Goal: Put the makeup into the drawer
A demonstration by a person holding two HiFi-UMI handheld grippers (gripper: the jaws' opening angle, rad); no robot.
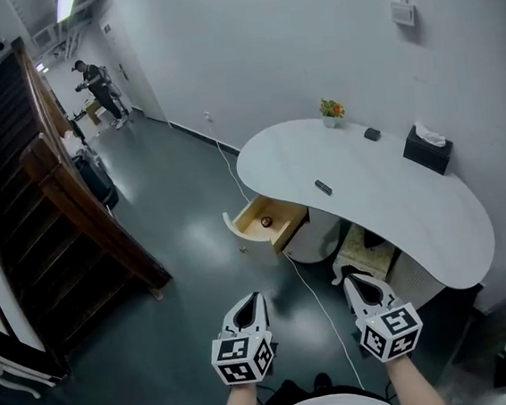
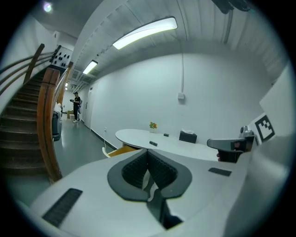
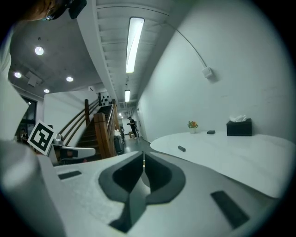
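Note:
A small dark makeup item [image 1: 323, 187] lies near the front edge of the white curved table [image 1: 390, 219]. A second dark makeup piece [image 1: 372, 134] lies farther back. Below the table's left end a wooden drawer [image 1: 267, 221] stands pulled open, with a small round reddish object [image 1: 267, 222] inside. My left gripper [image 1: 251, 303] and right gripper [image 1: 355, 287] are held side by side over the floor, well short of the table, both shut and empty. In the right gripper view the nearer makeup item [image 3: 181, 148] shows beyond the shut jaws. The left gripper view shows that same item [image 2: 153, 143] too.
A black tissue box [image 1: 427, 149] and a small potted plant [image 1: 331, 110] stand on the table. A white cable [image 1: 312, 290] runs across the dark floor. A wooden staircase [image 1: 57, 218] fills the left. A person [image 1: 98, 92] stands far down the corridor.

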